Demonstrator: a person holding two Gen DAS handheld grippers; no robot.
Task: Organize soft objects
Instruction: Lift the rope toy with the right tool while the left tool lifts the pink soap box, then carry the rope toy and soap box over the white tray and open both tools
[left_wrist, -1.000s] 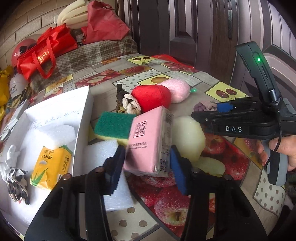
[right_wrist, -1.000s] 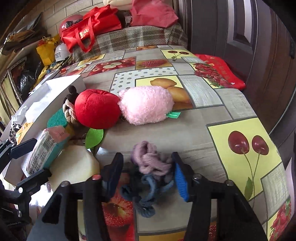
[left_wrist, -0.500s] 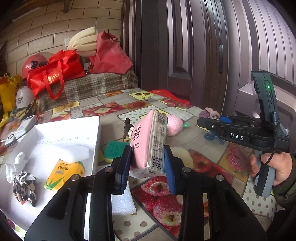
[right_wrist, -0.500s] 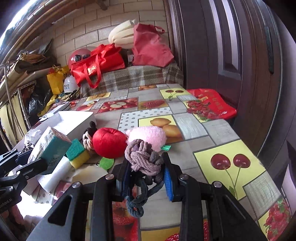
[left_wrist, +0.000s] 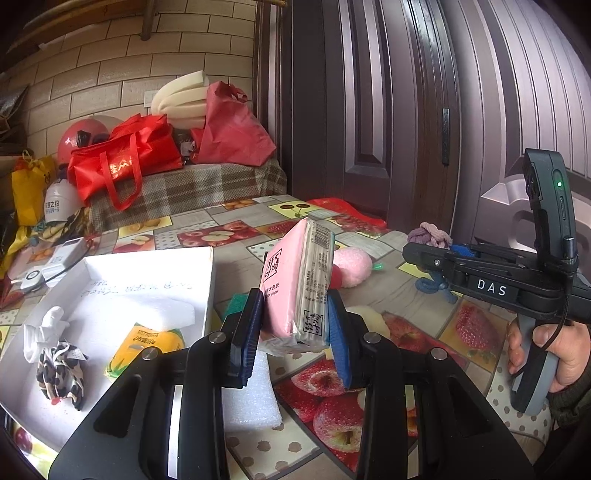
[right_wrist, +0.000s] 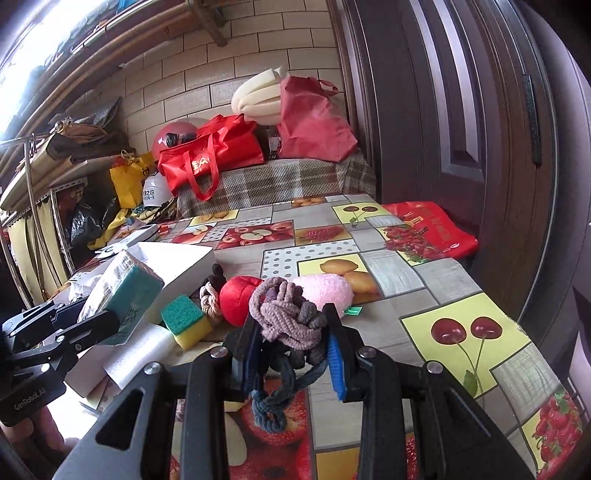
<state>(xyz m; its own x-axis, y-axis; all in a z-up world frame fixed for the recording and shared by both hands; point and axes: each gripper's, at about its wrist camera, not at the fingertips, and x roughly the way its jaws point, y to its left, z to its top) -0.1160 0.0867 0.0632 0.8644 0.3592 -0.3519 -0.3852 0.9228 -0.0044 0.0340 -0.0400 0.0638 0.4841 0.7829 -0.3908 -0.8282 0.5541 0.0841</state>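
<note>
Light and squashy, the pink plastic-wrapped tissue pack (left_wrist: 295, 284) sits clamped across its broad faces in the left gripper (left_wrist: 293, 345), while the right gripper (right_wrist: 291, 354) pinches the limp knotted purple-and-blue rope toy (right_wrist: 286, 317) at its bulky knot.

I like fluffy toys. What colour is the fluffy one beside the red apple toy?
The fluffy toy is pale pink, seen best in the right wrist view.

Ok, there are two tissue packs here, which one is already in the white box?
The yellow tissue pack, lying flat inside the white box beside the leopard-print cloth. The pink tissue pack is clamped upright in the left gripper, outside the box.
</note>
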